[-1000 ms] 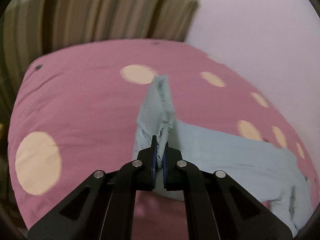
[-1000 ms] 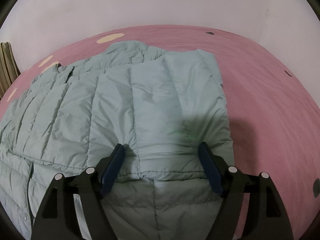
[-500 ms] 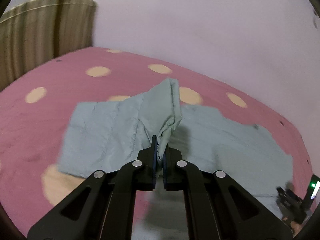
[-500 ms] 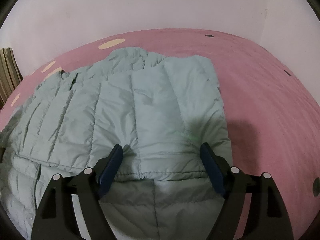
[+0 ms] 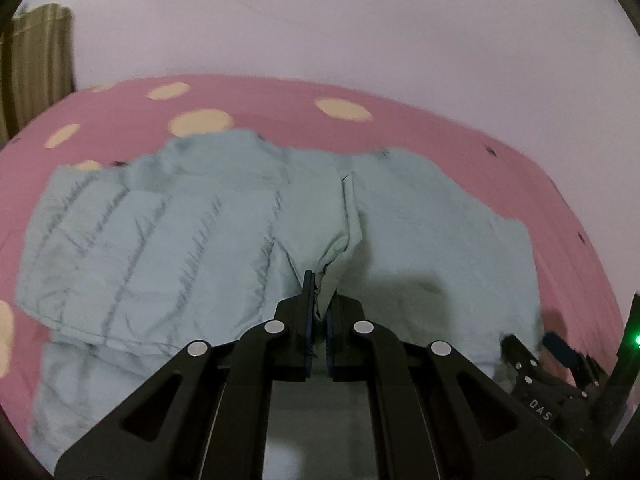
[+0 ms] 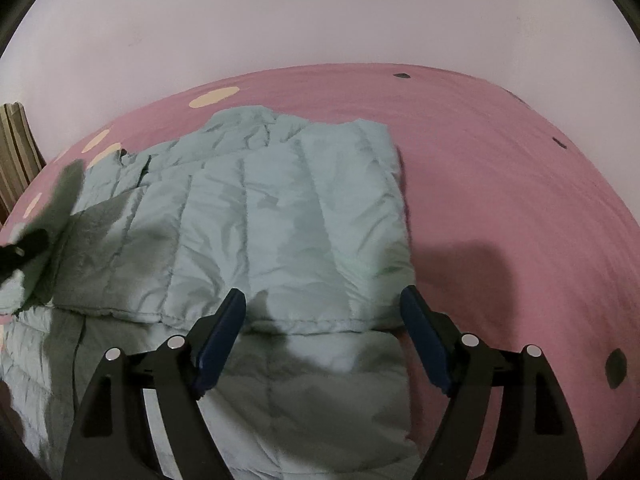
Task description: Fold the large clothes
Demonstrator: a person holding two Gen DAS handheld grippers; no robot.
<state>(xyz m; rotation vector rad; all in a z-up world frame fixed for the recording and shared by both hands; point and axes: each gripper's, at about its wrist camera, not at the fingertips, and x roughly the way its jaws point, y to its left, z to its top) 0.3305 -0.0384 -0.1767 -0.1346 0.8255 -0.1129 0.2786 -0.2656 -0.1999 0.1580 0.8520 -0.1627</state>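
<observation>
A pale green quilted jacket [image 5: 168,240] lies spread on the pink bed sheet [image 5: 440,128], its right part folded over. My left gripper [image 5: 319,300] is shut on a bunched fold of the jacket, which rises from the pads and drapes back onto the garment. In the right wrist view the same jacket [image 6: 288,220] fills the middle, and my right gripper [image 6: 324,320] hovers open above the folded hem, its blue pads [image 6: 224,332] apart and touching nothing. The right gripper [image 5: 540,348] also shows at the lower right of the left wrist view.
The bed sheet [image 6: 500,160] has cream circles and small dark spots. A plain pale wall [image 5: 360,20] runs behind the bed. A striped curtain [image 5: 36,68] hangs at the far left. Bare sheet lies right of the jacket.
My left gripper has swept across the bed, carrying the pinched fold over the jacket, and has rolled. The curtain slid to the left edge. The right gripper barely moved.
</observation>
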